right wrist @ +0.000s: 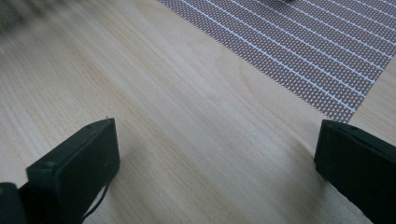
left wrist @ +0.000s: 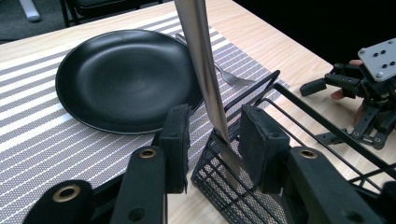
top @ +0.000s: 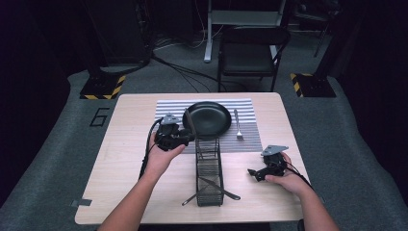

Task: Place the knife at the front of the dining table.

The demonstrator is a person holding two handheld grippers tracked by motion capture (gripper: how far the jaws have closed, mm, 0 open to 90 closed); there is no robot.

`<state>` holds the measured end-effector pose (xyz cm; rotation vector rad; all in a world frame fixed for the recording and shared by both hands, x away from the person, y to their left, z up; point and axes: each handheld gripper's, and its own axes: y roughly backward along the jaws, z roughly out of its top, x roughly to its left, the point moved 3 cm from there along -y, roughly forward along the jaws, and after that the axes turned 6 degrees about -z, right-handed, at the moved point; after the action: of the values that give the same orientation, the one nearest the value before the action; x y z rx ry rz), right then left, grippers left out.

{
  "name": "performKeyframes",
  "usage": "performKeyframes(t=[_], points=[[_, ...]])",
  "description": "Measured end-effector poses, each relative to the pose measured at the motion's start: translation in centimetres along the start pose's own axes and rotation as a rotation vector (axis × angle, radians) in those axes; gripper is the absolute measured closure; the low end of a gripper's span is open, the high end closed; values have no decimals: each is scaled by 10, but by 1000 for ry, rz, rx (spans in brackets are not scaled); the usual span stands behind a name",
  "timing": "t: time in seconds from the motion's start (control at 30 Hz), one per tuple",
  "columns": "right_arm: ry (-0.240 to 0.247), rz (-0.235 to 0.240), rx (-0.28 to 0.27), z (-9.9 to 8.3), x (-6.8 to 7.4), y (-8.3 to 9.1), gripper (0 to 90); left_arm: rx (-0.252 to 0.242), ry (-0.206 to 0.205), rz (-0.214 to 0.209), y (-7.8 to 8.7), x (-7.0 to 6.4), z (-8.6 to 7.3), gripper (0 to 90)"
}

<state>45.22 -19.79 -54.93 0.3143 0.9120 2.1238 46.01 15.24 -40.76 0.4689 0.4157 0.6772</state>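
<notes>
Between the left gripper's jaws: a table knife, jaws not clamped on it.

At the far end of the black wire caddy, the knife stands nearly upright, its lower end down inside the basket; the left gripper straddles it with both pads apart, a gap showing at the left pad, contact at the right pad unclear. Just beyond lie the black plate and a fork on the striped placemat. Two more utensils lie across the caddy's near end. The right gripper rests near the wooden table edge, jaws spread wide, empty.
</notes>
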Motion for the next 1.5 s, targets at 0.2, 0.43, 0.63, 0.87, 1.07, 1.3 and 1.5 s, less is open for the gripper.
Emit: performKeyframes(t=[0.2,0.43,0.63,0.87,1.07,1.3,1.5], points=[[0,0,0,0,0,0,0,0,10,-3,-6,0,0,657],[0,0,0,0,0,0,0,-11,2,-10,-13,0,2,706],[1,1,1,0,0,0,0,-14,-10,4,-15,-1,3,769],[1,2,1,0,0,0,0,-22,-34,-4,-15,-8,3,792],[2,2,1,0,0,0,0,-27,-58,-49,-15,-17,3,818],[3,2,1,0,0,0,0,-14,-84,-61,-18,-24,5,825],[3,3,1,0,0,0,0,-3,-98,-62,-15,-29,9,826]])
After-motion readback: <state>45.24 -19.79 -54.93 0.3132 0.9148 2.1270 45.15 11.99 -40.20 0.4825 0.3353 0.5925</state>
